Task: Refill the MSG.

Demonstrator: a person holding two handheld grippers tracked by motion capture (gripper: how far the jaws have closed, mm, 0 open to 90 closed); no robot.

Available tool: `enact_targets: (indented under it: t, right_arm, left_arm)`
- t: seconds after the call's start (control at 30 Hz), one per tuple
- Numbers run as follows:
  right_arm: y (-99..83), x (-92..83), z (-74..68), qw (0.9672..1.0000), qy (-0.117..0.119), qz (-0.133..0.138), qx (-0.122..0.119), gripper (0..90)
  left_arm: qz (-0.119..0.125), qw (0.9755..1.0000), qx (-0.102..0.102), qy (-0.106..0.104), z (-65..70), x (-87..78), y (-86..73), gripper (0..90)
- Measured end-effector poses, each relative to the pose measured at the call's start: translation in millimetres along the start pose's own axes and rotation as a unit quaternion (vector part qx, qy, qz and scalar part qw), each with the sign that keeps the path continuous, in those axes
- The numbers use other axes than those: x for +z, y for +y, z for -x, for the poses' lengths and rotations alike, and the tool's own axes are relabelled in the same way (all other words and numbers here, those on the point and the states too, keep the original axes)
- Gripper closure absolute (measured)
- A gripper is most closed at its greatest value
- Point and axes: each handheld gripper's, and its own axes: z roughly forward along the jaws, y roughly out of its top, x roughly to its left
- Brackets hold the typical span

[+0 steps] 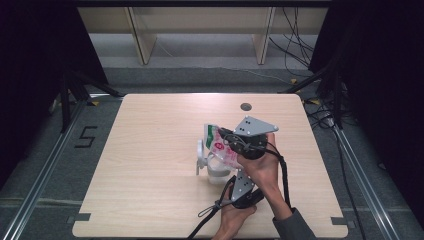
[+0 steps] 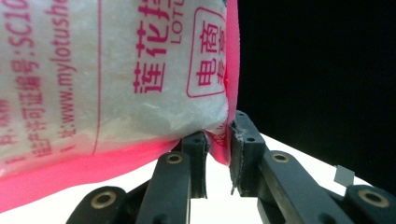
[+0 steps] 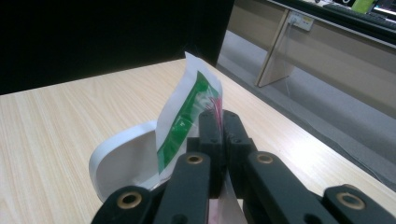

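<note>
I see 2 grips on the bag [image 1: 222, 147]: left hand-held gripper [image 2: 217, 140] pinches its pink corner, right hand-held gripper [image 3: 218, 122] (jaws fully closed) clamps its top edge over the white container [image 3: 122, 158].

On the translucent white plastic bag with pink edging [image 2: 116, 84], you read pink print: the web address "www.mylotushe…", cut off at the frame edge, a code beginning "SC10", and the Latin letters "LOTU". Beside these stand Chinese characters, including "莲花" and, in a rounded pink box, "电商专". On the grey floor [image 1: 107, 127] left of the table, you read a black "5".
</note>
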Motion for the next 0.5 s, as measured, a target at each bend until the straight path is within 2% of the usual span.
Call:
enact_targets:
  t: [0.07,0.33,0.4,0.43,0.47,0.5]
  right_arm:
    - [0.0,-0.5,0.2,1.0000,0.003,-0.004,0.007,89.7]
    - [0.0,-0.5,0.4,1.0000,0.003,0.000,0.006,89.7]
    - [0.2,-0.9,-0.9,0.9999,0.006,-0.006,0.013,89.7]
    - [0.2,-0.5,0.0,1.0000,0.005,-0.003,0.004,89.7]
    - [0.1,-0.7,-0.6,0.9999,0.004,-0.006,0.009,89.7]
    - [0.1,0.5,-0.4,1.0000,0.006,-0.002,0.002,89.7]
  left_arm:
    - [-0.001,1.0000,0.001,0.001,-0.4,-0.1,0.1,77.8]
    - [0.001,1.0000,0.000,0.000,0.0,0.0,0.2,77.7]
    - [0.000,1.0000,0.001,0.000,-0.2,-0.1,0.2,77.8]
    - [-0.001,1.0000,0.000,0.000,-0.6,0.1,0.2,77.7]
    - [0.000,1.0000,0.001,0.000,-0.9,0.3,0.0,77.8]
    - [0.006,1.0000,0.000,-0.002,-0.9,1.1,-0.5,77.7]
